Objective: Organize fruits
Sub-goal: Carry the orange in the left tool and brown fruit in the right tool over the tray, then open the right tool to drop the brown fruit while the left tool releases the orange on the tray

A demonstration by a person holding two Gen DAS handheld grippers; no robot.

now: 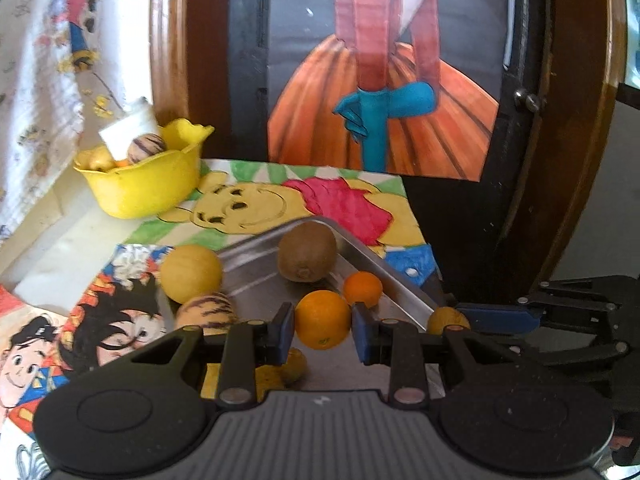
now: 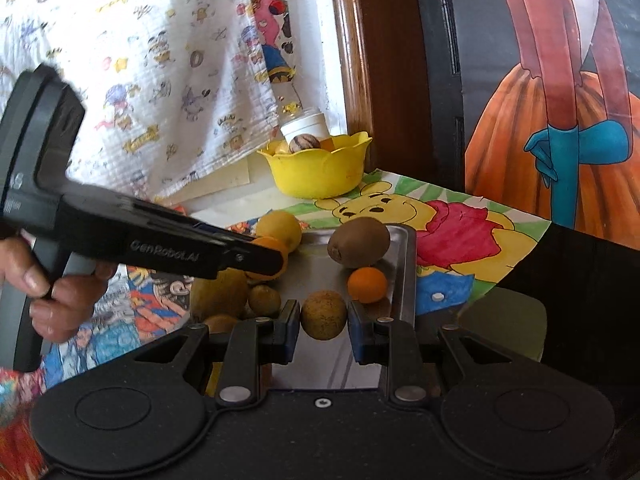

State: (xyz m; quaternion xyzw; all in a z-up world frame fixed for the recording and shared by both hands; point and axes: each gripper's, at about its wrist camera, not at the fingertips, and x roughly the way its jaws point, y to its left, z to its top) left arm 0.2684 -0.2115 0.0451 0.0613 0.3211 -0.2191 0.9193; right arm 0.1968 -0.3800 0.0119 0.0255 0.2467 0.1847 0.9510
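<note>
Left gripper closed, tilted downward; right gripper closed too; a hand grips the left handle.

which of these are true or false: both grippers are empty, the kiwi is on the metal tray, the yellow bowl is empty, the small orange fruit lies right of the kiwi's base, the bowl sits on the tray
1. Both grippers are empty: false. The left gripper is shut on an orange, and the right gripper is shut on a brownish round fruit.
2. The kiwi is on the metal tray: true.
3. The yellow bowl is empty: false. It holds fruit, including a striped one.
4. The small orange fruit lies right of the kiwi's base: true.
5. The bowl sits on the tray: false. It stands apart, behind it.
</note>
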